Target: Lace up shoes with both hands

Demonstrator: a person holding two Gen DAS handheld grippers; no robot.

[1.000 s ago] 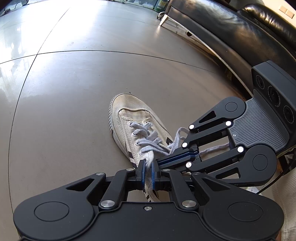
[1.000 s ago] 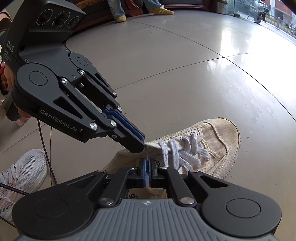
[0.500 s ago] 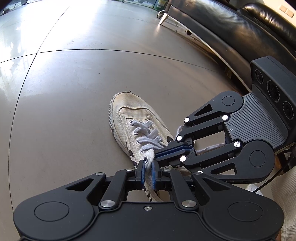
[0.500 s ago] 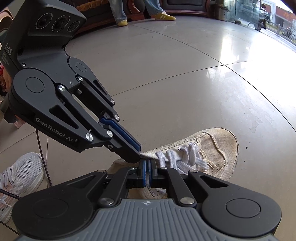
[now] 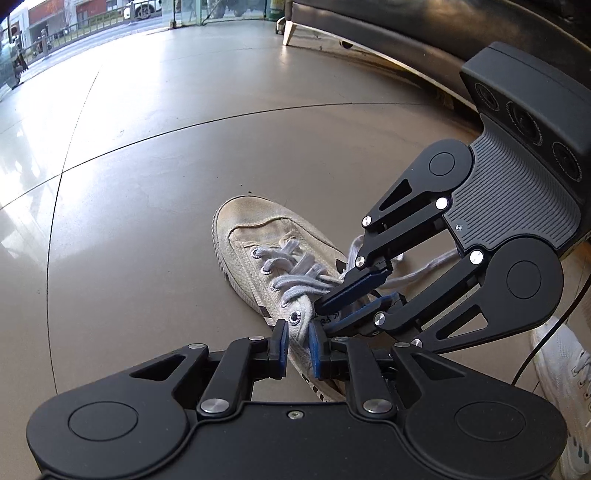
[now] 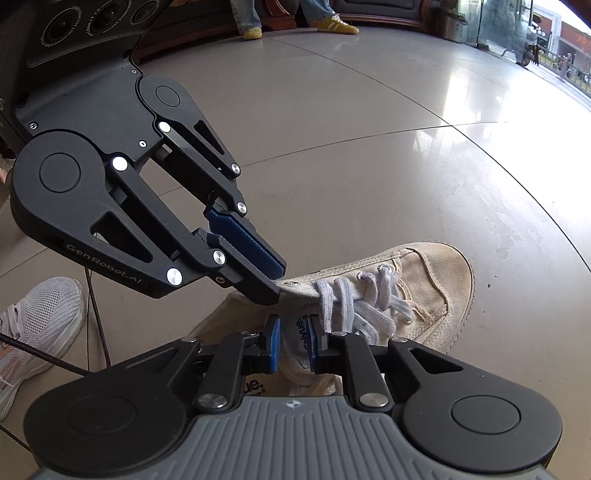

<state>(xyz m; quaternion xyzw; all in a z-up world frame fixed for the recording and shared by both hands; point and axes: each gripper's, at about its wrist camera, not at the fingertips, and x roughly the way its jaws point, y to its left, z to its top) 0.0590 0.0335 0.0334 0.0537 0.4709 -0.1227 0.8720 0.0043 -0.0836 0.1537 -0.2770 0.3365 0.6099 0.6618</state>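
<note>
From the left wrist view, an old cream canvas shoe lies on the shiny grey floor. Its toe points away from the camera. The rubber toe cap looks dirty and yellowed. White flat laces cross over each other through small metal holes. A loose lace end trails off to the right, under the other tool. The left hand-held gripper sits low over the shoe's ankle end. Its blue pads are a little apart and have just been opening. The edge of the shoe shows in the gap, and the pads do not squeeze it. The right hand-held gripper comes in from the right. Its two blue fingers are also apart, with the tips by the top laces. A black sofa stands behind, and a white sneaker peeks in at the right edge.

From the right wrist view, the same shoe lies with its toe to the right. The canvas is worn and stained. The right hand-held gripper has its pads a little apart, just opened, over the shoe's tongue with blue letters. They do not pinch it. The left hand-held gripper reaches from the left, its tip touching the shoe's top edge beside the laces. A white mesh sneaker is at the left edge.
</note>
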